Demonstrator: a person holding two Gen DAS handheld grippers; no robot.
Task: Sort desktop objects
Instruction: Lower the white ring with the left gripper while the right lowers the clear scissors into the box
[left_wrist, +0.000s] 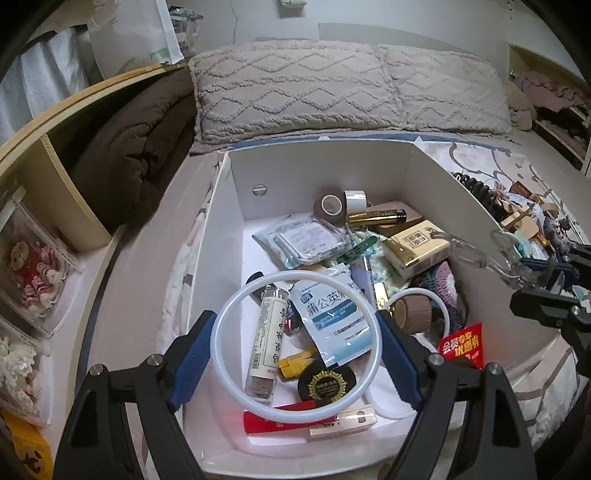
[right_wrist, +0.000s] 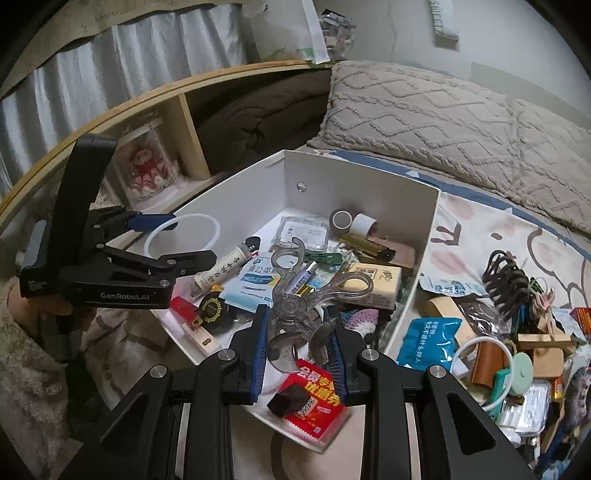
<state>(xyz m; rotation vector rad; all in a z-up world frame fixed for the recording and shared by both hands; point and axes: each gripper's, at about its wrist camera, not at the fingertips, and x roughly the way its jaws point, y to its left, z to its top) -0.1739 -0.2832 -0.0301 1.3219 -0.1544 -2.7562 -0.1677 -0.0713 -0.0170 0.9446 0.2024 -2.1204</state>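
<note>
A white box (left_wrist: 236, 206) stands on the bed, filled with several small items: a labelled tube (left_wrist: 264, 347), a blue-and-white sachet (left_wrist: 332, 317), a gold carton (left_wrist: 417, 251) and tape rolls (left_wrist: 332, 205). My left gripper (left_wrist: 295, 354) is shut on a large white ring (left_wrist: 221, 325), its blue pads pressing both sides, and holds it over the box's near end. My right gripper (right_wrist: 298, 347) is shut on clear plastic scissors (right_wrist: 291, 306) above the box's near right corner. In the right wrist view the left gripper (right_wrist: 177, 240) and ring (right_wrist: 218, 232) are at the left.
A heap of loose objects (right_wrist: 517, 332) lies on the patterned sheet right of the box (right_wrist: 406, 221). Grey pillows (left_wrist: 332, 81) lie behind it. A brown duvet (left_wrist: 140, 155) and a wooden shelf (left_wrist: 48, 166) with display cases flank the left side.
</note>
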